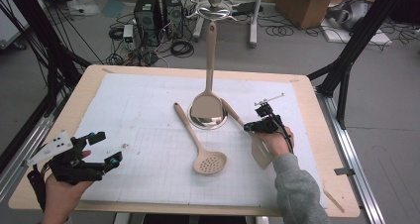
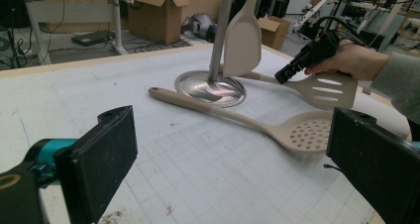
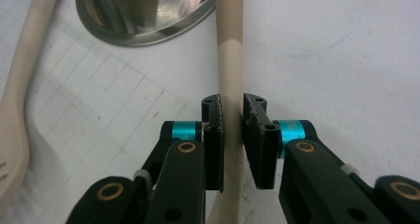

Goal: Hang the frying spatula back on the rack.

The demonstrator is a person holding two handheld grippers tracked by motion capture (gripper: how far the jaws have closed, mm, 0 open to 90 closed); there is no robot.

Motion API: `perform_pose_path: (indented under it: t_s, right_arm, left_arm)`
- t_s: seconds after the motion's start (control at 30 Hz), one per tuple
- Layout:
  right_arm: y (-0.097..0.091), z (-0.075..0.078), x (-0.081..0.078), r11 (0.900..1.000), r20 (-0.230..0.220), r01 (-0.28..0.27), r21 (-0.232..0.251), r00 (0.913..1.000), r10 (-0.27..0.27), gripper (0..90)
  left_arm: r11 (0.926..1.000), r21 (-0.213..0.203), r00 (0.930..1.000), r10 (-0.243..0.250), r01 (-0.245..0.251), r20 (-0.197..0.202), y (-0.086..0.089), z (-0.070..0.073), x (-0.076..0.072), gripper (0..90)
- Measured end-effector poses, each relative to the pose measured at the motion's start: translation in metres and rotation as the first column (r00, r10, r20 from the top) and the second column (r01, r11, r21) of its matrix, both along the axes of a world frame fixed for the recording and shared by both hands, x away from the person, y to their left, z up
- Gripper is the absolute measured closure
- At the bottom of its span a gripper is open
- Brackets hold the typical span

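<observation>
1. Table (image 1: 317, 149): slotted spatula (image 1: 261, 152) near right edge, handle running towards round steel stand base (image 1: 208, 116) at centre.
2. Right hand-held gripper (image 3: 232, 116) clamped on spatula handle; risk of pivoting in so narrow a hold when lifted.
3. Hanging spatula (image 1: 209, 92) and skimmer (image 1: 203, 149) close by; likely knocked on a careless swing.
4. Left hand-held gripper (image 1: 104, 147) open, empty, near left front corner.
</observation>
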State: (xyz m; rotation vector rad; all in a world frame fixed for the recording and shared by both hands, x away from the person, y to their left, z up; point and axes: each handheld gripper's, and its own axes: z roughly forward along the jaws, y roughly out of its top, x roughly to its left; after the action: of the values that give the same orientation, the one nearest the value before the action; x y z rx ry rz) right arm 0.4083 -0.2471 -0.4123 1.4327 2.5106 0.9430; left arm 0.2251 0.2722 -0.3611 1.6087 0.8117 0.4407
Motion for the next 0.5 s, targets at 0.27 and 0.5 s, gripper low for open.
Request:
perform_pose_path:
  t_s: [0.27, 0.5]
  right_arm:
    - [-0.004, 0.005, -0.002, 0.9999, -0.004, 0.012, 0.011, 0.9999, -0.012, 80.3]
    - [-0.010, 0.006, -0.003, 0.9998, 0.011, 0.012, 0.017, 0.9999, -0.012, 80.4]
  left_arm:
    - [1.0000, -0.003, 1.0000, 0.000, 0.000, -0.003, -0.001, 0.000, 0.000, 6.1]
    - [1.0000, 0.001, 1.0000, -0.003, 0.003, -0.003, -0.002, -0.001, 0.001, 6.1]
